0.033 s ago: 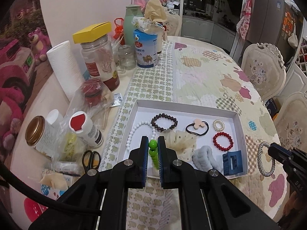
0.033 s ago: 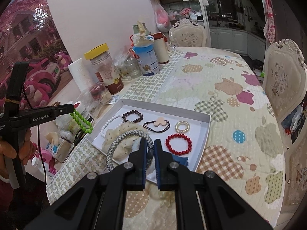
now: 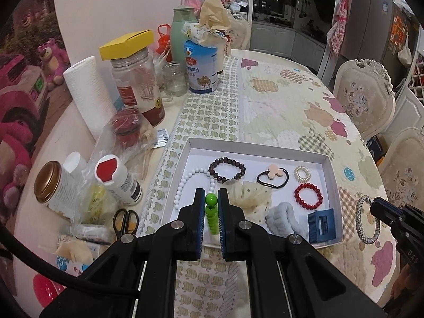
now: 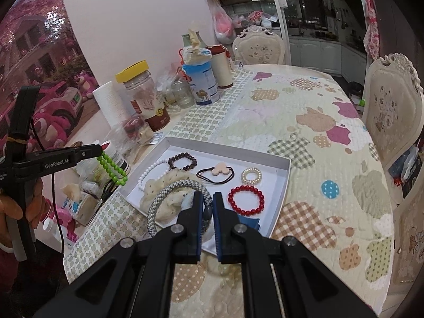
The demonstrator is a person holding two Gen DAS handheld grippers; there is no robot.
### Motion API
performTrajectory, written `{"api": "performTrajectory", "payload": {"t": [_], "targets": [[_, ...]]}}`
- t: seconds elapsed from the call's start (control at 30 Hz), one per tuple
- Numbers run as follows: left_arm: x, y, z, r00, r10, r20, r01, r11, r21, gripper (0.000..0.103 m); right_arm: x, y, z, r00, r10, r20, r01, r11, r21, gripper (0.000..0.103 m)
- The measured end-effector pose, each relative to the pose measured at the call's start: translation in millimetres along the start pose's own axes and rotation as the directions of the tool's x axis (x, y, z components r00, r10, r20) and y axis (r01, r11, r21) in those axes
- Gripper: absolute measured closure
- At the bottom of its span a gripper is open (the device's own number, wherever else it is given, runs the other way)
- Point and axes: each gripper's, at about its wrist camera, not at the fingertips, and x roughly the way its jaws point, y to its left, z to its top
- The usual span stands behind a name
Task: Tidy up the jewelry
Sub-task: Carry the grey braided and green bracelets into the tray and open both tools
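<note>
Nothing has moved. The left gripper (image 3: 211,205) fingers clench a green bead bracelet (image 4: 111,168) beside the tray (image 4: 281,185); the right gripper (image 4: 206,206) pinches a braided bangle (image 4: 169,193) above it. Most jewelry already lies inside.

Glossy green plastic beads (image 3: 211,212); quilted cloth table cover (image 3: 286,111)

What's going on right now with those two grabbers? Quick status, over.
Left tool shut on green bead bracelet. Right tool shut on grey woven bracelet. Both held above white tray. Nothing blocking.
</note>
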Motion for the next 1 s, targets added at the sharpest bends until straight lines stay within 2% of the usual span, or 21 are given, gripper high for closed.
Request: {"api": "performTrajectory", "payload": {"t": [0.23, 0.6, 0.73, 1.0], "targets": [[21.5, 0.7, 15.4, 1.000, -0.010, -0.027, 0.009, 1.000, -0.010, 0.095, 18.8, -11.2, 7.7, 1.000, -0.002, -0.013, 0.002, 1.000, 0.031, 0.096], [80.9, -17.5, 37.8, 0.995, -0.052, -0.085, 0.050, 0.999, -0.020, 0.095, 87.9, -28.5, 17.7, 0.992, -0.027, -0.120, 0.032, 0.999, 0.042, 0.096], [109.4, -7.7, 35.9, 0.991, -0.050, -0.127, 0.044, 0.998, -0.051, 0.095, 115.7, -33.9, 20.5, 0.986, -0.037, -0.162, 0.045, 0.998, 0.046, 0.096], [148.8, 27.0, 11.2, 0.976, -0.028, -0.216, 0.003, 0.994, -0.114, 0.095, 169.3, -45.1, 23.3, 0.970, -0.054, -0.237, 0.066, 0.997, 0.041, 0.096]]}}
